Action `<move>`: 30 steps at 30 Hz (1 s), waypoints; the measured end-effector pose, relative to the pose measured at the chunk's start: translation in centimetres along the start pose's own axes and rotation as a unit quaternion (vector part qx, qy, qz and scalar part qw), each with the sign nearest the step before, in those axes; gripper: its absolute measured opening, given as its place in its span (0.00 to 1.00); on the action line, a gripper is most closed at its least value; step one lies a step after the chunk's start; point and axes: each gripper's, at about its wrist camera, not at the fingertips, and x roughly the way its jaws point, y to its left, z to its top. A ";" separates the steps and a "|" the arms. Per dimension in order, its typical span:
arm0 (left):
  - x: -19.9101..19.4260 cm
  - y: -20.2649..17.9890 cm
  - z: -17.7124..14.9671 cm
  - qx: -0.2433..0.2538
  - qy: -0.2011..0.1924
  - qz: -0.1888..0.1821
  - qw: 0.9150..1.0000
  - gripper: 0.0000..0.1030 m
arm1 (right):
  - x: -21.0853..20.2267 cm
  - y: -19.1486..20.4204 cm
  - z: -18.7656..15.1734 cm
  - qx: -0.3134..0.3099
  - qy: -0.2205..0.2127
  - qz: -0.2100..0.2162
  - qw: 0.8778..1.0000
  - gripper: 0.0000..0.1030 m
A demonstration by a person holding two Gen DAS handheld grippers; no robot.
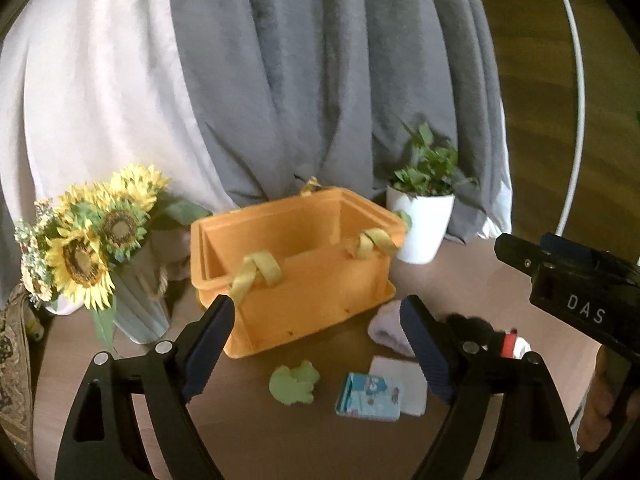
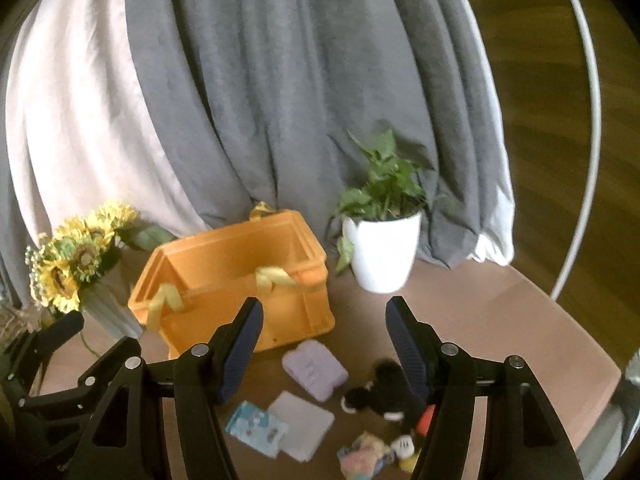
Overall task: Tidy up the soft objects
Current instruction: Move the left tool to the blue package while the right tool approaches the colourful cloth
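Lettering "DAS" on right claw (image 1: 576, 280) body, right of frame. Both claws, left claw (image 1: 316, 344) included, gape wide, empty. Orange bin (image 1: 296, 264) centre table (image 1: 460, 280); lilac towel (image 2: 316, 374), black plush mouse (image 2: 380, 392) lower right.

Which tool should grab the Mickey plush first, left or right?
Right, probably. The right tool is open with the Mickey plush just below its fingertips. The left tool, also open, points toward the orange bin and green sponge.
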 end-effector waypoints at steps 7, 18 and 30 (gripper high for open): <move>0.7 -0.6 -2.3 0.019 0.023 -0.030 0.999 0.84 | -1.1 -0.5 -3.3 0.023 0.020 -0.028 0.999 0.63; 3.8 -1.9 -5.6 0.049 0.071 -0.059 0.994 0.86 | 0.0 -1.3 -8.0 0.060 0.074 -0.042 0.995 0.63; 7.6 -3.1 -8.6 0.071 0.121 -0.090 0.986 0.87 | 2.9 -2.9 -12.0 0.100 0.125 -0.059 0.985 0.63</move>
